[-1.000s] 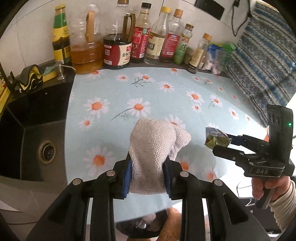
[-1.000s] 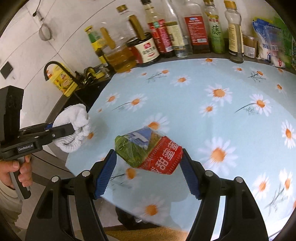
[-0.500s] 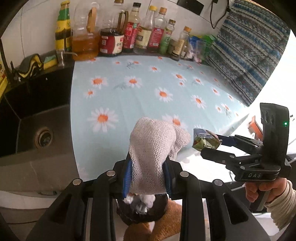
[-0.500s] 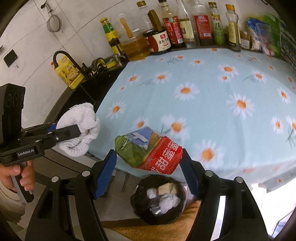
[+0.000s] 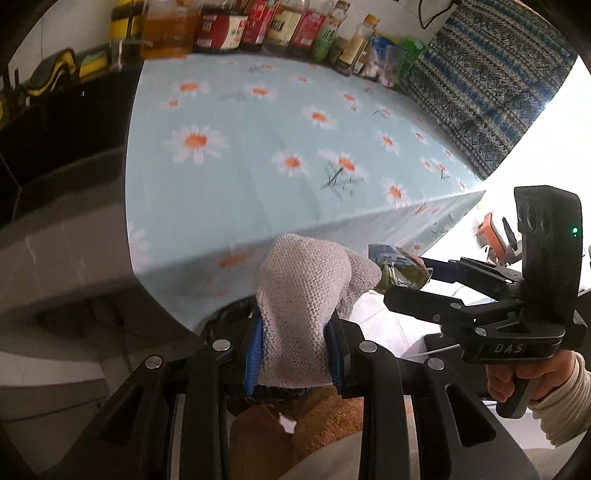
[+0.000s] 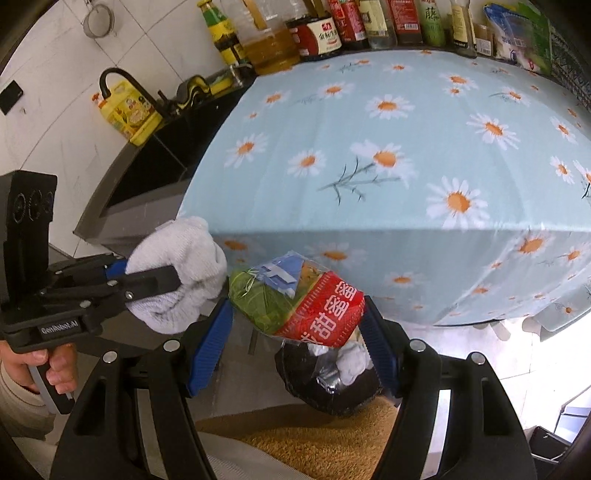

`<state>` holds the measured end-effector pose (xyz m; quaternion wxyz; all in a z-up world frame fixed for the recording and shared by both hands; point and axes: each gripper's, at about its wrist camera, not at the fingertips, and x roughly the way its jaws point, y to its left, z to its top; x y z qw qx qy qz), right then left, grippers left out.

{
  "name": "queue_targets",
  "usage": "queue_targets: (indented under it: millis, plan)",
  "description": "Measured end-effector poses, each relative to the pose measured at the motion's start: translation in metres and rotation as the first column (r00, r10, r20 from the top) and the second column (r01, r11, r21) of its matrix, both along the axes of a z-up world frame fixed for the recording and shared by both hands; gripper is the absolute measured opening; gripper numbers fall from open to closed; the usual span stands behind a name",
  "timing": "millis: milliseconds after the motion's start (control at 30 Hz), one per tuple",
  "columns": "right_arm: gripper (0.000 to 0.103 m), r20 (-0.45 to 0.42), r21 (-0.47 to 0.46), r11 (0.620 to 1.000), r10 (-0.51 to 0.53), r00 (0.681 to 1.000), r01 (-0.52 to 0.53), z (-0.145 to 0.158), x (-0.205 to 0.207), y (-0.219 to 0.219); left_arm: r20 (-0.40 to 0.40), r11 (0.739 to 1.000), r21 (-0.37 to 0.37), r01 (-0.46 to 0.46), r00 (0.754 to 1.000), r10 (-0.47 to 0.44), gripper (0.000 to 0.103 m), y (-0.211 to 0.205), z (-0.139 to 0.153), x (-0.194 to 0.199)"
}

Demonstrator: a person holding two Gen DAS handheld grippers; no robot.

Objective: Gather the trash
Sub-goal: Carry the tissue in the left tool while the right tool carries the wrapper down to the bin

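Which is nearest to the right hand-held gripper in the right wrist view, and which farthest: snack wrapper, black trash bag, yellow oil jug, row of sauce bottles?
1. Snack wrapper, gripped between the right hand-held gripper fingers.
2. Black trash bag, on the floor just below the wrapper.
3. Yellow oil jug, upper left by the sink.
4. Row of sauce bottles, along the wall behind the table.

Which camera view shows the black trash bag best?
The right wrist view: the black trash bag sits open below the snack packet, with white scraps inside. The left wrist view shows only a dark edge behind the cloth.
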<state>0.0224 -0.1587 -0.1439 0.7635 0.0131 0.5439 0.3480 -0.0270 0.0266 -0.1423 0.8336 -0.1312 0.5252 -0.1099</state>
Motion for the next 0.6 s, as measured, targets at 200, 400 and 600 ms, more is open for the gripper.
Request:
queue_targets:
  millis: [200, 400, 600]
  plan:
    - [0.069, -0.032, -0.058, 0.998, 0.035, 0.999, -0.037, -0.019, -0.014, 0.005, -0.057, 0.999, -0.009, -0.035, 0.998, 0.035, 0.028, -0.002, -0.025, -0.01]
    - [0.069, -0.098, -0.086, 0.993, 0.07, 0.993, -0.079, -0.053, -0.023, 0.001, -0.144, 0.997, -0.008, -0.078, 0.987, 0.076, 0.028, -0.006, -0.057, -0.02]
    - [0.069, -0.177, -0.131, 0.985, 0.089, 0.98, -0.113, -0.096, -0.027, -0.001, -0.232, 0.994, -0.011, -0.113, 0.967, 0.107, 0.028, -0.011, -0.094, -0.019]
